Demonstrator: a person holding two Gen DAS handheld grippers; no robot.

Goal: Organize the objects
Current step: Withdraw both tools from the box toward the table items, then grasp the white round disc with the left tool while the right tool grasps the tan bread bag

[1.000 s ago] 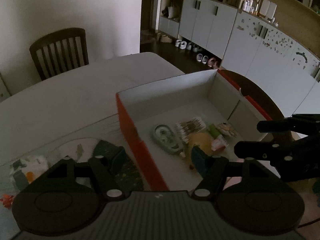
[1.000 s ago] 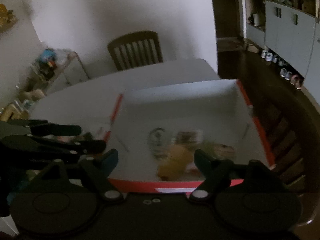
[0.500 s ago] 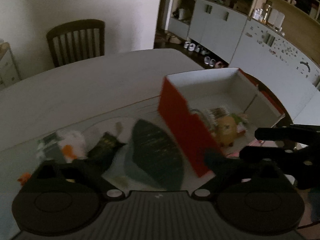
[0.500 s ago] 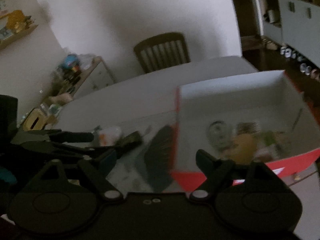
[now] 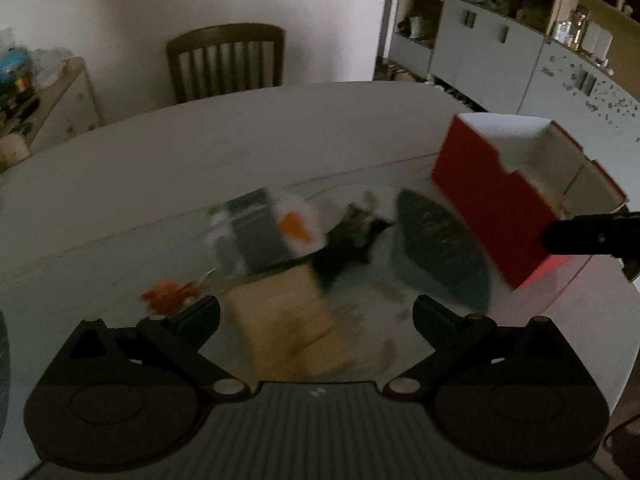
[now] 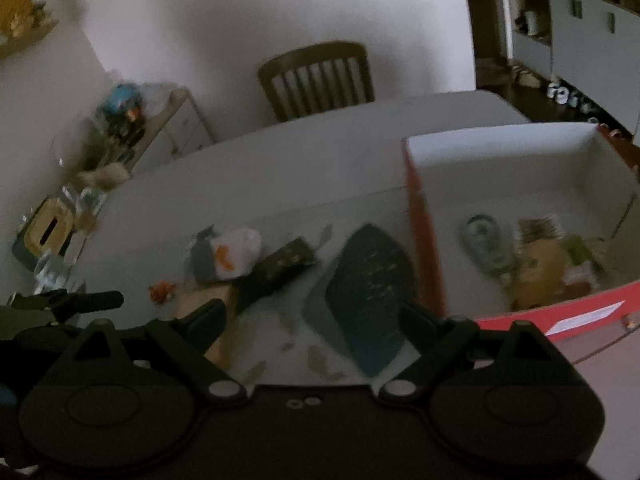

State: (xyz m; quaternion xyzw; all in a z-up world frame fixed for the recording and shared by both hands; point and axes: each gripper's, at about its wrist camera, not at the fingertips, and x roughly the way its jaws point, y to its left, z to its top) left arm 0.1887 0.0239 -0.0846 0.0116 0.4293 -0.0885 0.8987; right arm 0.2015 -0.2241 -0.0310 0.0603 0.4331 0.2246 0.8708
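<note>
The surface (image 5: pixel 168 152) carries a red box (image 5: pixel 492 196) at its right end, white inside, with several small things already lying on its floor (image 6: pixel 532 208). Left of the box, loose on the surface, lie a dark fan-shaped sheet (image 6: pixel 368 276), a tan block (image 5: pixel 280 320), a dark packet (image 6: pixel 280 272), a white pouch with an orange mark (image 5: pixel 296 226) and a small orange scrap (image 5: pixel 168 294).

The step in hand looks like a reach for the next loose thing, most likely the tan block. To do it well, bring the left tool (image 5: pixel 316 314) down square over the block, one finger on each side face, and close on its middle so it does not twist; the views are blurred, so slow down first.

The left tool is wide apart and holds nothing; the block sits between its fingers, just ahead of them, though whether they touch it is unclear. The right tool (image 6: pixel 312 320) is equally wide and empty, over the gap between the block and the sheet, with the box to its right.
</note>
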